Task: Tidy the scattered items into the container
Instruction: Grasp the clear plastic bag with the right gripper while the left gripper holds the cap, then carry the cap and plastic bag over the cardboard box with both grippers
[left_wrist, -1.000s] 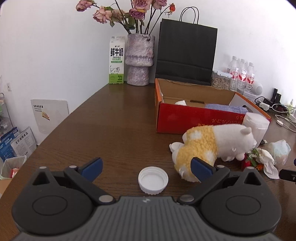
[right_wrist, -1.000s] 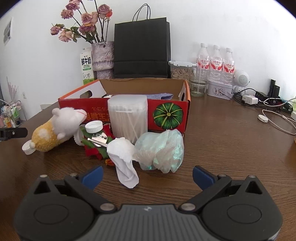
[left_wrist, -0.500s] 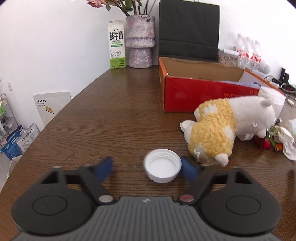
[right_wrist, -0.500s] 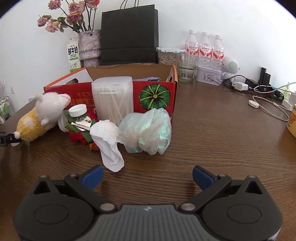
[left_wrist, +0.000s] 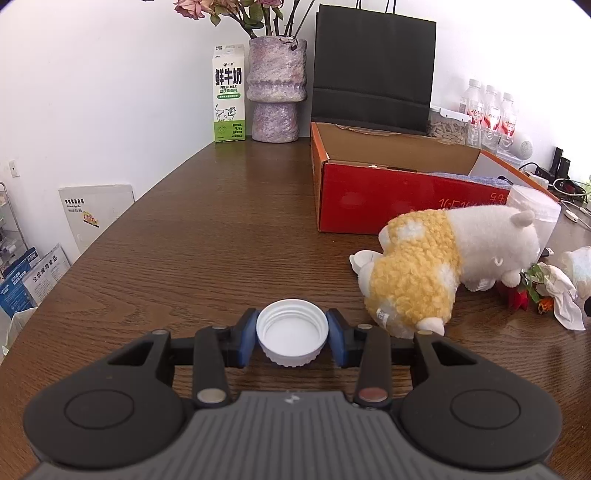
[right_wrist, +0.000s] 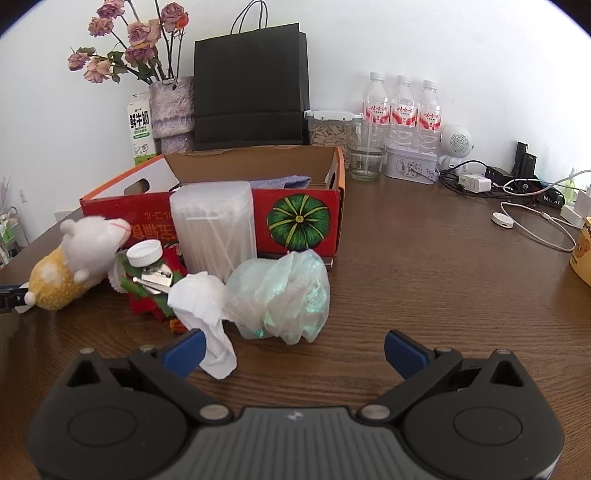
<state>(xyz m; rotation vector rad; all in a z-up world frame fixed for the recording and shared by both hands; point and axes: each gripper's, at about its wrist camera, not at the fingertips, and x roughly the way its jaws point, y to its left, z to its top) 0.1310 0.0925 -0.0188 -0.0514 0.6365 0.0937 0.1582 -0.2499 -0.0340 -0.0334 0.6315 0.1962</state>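
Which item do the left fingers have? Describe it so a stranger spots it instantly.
Start at the red cardboard box on the brown wooden table, then come toward the camera past the yellow-and-white plush toy. The small white ribbed plastic bottle cap lies open side up, pinched between blue fingers; it is the only loose lid there.

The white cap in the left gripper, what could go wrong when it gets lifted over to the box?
The left gripper has just been closing, and its pads meet only the round sides of the cap, which could pop out. The stuffed toy lies between the cap and the red box, so a low carry might brush it.
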